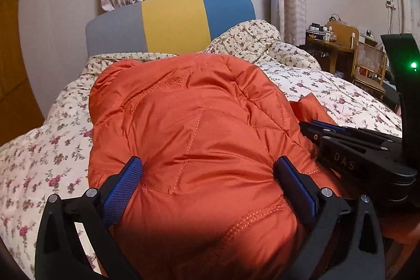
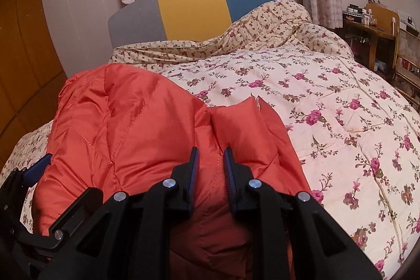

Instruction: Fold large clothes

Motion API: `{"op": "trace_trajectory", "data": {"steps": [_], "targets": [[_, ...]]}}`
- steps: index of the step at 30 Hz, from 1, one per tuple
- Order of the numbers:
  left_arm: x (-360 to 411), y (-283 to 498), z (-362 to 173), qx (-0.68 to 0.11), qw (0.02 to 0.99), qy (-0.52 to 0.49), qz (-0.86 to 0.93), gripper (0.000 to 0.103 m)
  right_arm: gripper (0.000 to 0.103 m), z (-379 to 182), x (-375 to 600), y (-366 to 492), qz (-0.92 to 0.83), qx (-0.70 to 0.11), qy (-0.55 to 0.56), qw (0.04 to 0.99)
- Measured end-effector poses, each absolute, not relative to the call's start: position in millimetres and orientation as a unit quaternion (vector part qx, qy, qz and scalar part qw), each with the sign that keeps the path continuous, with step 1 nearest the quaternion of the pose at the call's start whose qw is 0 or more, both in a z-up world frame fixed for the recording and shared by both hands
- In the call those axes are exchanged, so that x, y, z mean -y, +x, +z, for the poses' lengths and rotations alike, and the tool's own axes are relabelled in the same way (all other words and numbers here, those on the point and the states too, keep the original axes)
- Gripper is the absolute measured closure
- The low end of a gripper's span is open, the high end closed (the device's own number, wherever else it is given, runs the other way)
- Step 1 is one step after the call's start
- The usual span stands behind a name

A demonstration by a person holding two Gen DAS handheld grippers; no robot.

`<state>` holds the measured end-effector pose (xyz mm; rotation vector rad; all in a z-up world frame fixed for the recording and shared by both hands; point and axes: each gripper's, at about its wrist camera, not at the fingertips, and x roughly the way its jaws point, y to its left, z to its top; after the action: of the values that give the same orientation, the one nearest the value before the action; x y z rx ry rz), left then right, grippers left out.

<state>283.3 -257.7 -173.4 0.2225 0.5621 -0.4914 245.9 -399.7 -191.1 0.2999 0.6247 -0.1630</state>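
While one orange jacket lies bunched, two grippers, jaws astride it.

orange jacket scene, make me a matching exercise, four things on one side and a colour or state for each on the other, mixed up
Things:
1. orange jacket
2. left gripper
3. right gripper
4. headboard

States:
A. grey, yellow and blue panels
B. fingers wide apart around a puffy bulge
C. quilted, heaped on the floral quilt
D. fingers narrow, pinching a fold

Pairs: 1-C, 2-B, 3-D, 4-A

White letters "DAS" stand on the right tool.
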Motion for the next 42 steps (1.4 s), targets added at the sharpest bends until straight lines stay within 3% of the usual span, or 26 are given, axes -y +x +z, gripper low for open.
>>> {"op": "trace_trajectory", "data": {"steps": [3, 5, 19, 25, 31, 34, 42], "targets": [[257, 273, -169, -0.271, 0.928, 0.115, -0.23, 0.003, 0.08, -184, 399, 236, -0.081, -0.298, 0.149, 0.939], [252, 263, -165, -0.275, 0.927, 0.109, -0.232, 0.003, 0.057, -176, 399, 219, -0.081, -0.279, 0.166, 0.942], [243, 243, -175, -0.263, 0.928, 0.108, -0.24, 0.003, 0.053, -186, 403, 210, -0.089, -0.292, 0.182, 0.935], [215, 231, -157, -0.303, 0.909, 0.083, -0.274, 0.003, 0.034, -165, 407, 165, -0.087, -0.278, 0.223, 0.93], [164, 222, -148, -0.321, 0.914, 0.016, -0.248, 0.003, 0.033, -166, 427, 124, -0.078, -0.29, 0.313, 0.901], [146, 236, -153, -0.346, 0.909, -0.014, -0.231, 0.003, 0.014, -169, 431, 126, -0.055, -0.315, 0.333, 0.887], [139, 271, -168, -0.415, 0.859, -0.096, -0.285, 0.003, 0.007, -194, 439, 160, -0.003, -0.383, 0.371, 0.846]]}}
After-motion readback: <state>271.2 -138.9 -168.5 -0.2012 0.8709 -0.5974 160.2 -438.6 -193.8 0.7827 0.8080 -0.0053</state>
